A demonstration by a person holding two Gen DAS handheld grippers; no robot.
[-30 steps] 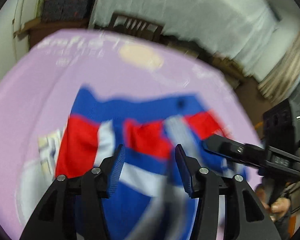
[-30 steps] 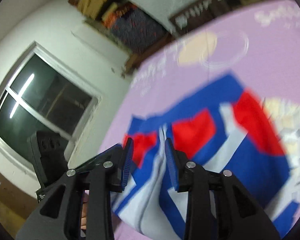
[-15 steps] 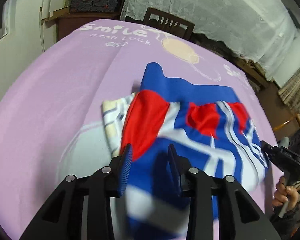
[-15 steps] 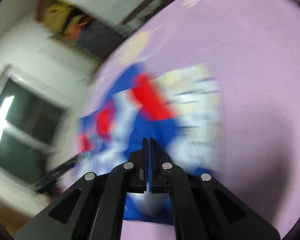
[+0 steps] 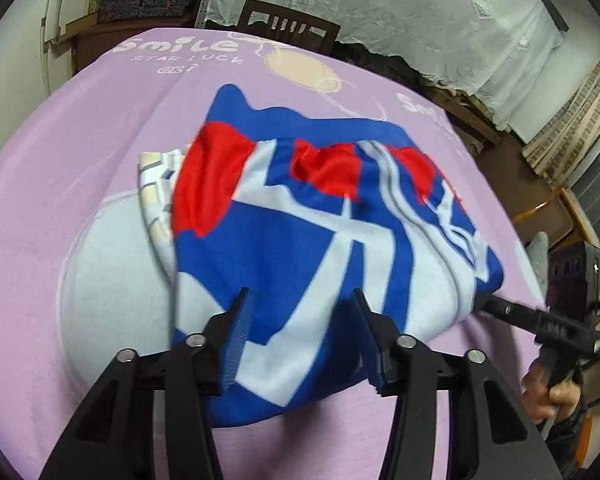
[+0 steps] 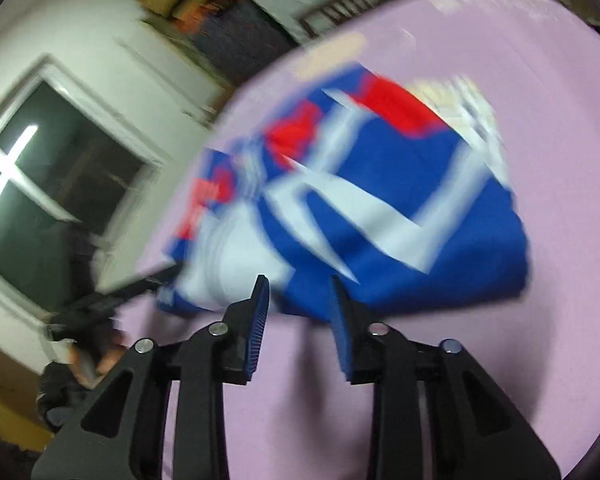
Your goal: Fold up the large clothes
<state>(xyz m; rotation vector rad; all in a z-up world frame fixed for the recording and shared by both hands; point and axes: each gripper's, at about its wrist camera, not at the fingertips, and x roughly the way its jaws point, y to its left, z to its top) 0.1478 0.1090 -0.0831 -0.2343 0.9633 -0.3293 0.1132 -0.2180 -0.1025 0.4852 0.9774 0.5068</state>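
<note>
A large blue, red and white garment (image 5: 300,232) lies bunched in a fold on the lilac tablecloth (image 5: 80,128). My left gripper (image 5: 302,320) hovers over its near edge. Its jaws are opening, and the cloth lies under and between the pads without being pinched. In the right wrist view the garment (image 6: 380,208) is blurred. My right gripper (image 6: 298,304) sits at its near edge, jaws opening, with only bare tablecloth and the cloth's rim between the pads. The left view also shows the right gripper (image 5: 496,308), its tips at the garment's right edge.
A cream and white striped patch (image 5: 156,184) shows at the garment's left side. A dark wooden chair (image 5: 288,24) stands beyond the table's far edge, under white lace fabric (image 5: 380,8). A person's hand (image 5: 548,396) holds the right gripper. A dark window (image 6: 60,184) lies to the left.
The lifted garment has come down onto the table in a fold. The right jaws, shut half a second ago, now stand apart off the cloth. The left jaws have widened slightly.
</note>
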